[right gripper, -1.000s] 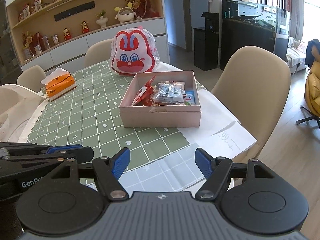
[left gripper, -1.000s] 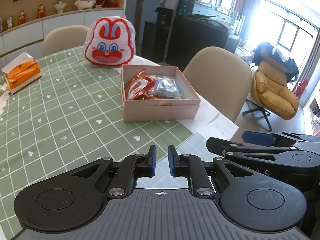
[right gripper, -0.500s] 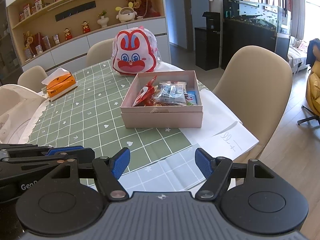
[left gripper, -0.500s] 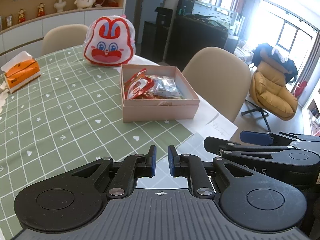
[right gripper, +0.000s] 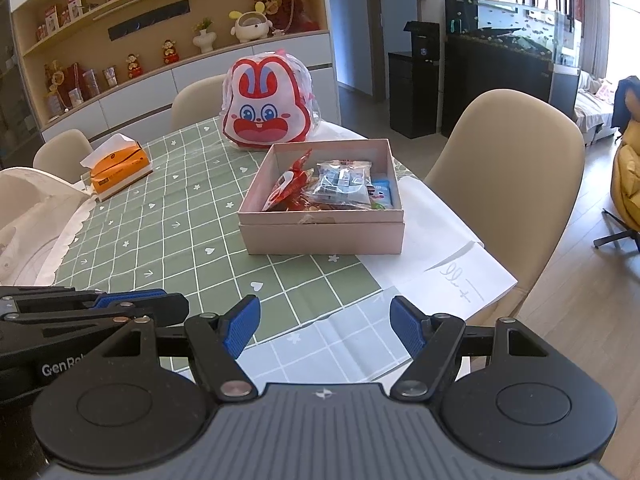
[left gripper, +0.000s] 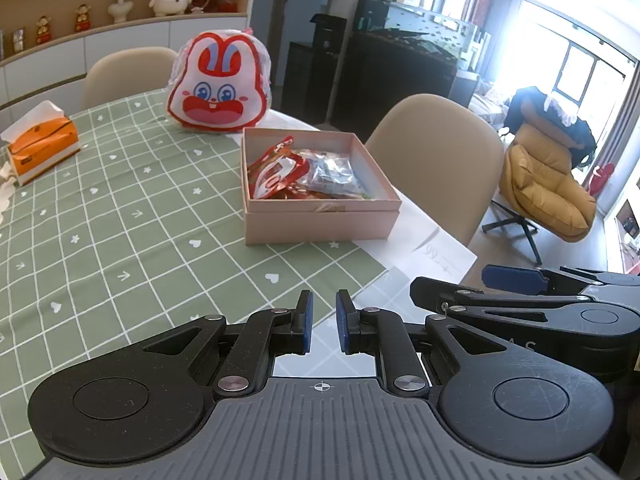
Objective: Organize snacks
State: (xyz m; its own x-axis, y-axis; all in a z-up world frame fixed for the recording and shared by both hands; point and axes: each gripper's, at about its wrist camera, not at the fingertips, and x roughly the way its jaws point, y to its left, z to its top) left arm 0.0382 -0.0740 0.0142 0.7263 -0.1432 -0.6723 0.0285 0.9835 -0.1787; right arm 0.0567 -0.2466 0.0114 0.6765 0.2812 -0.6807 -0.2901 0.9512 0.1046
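A pink open box [left gripper: 320, 222] [right gripper: 320, 236] sits on the green checked tablecloth and holds several snack packets: red ones [left gripper: 272, 174] [right gripper: 286, 190] on the left, a clear one [right gripper: 344, 184] in the middle. A red and white rabbit-face bag [left gripper: 220, 86] [right gripper: 270, 106] stands behind the box. My left gripper [left gripper: 323, 322] is near the table's front edge, its jaws nearly together with a small gap and nothing between them. My right gripper [right gripper: 325, 326] is beside it, wide open and empty. Both are well short of the box.
An orange tissue box [left gripper: 42, 146] [right gripper: 118, 166] sits at the far left. A white paper sheet [right gripper: 452, 276] lies under the cloth at the right edge. Beige chairs [right gripper: 508, 176] stand around the table. A white lace-edged cloth [right gripper: 32, 224] lies at the left.
Both grippers have drifted slightly to the left and back; the box appears a little further right in both views. The jaws have not changed.
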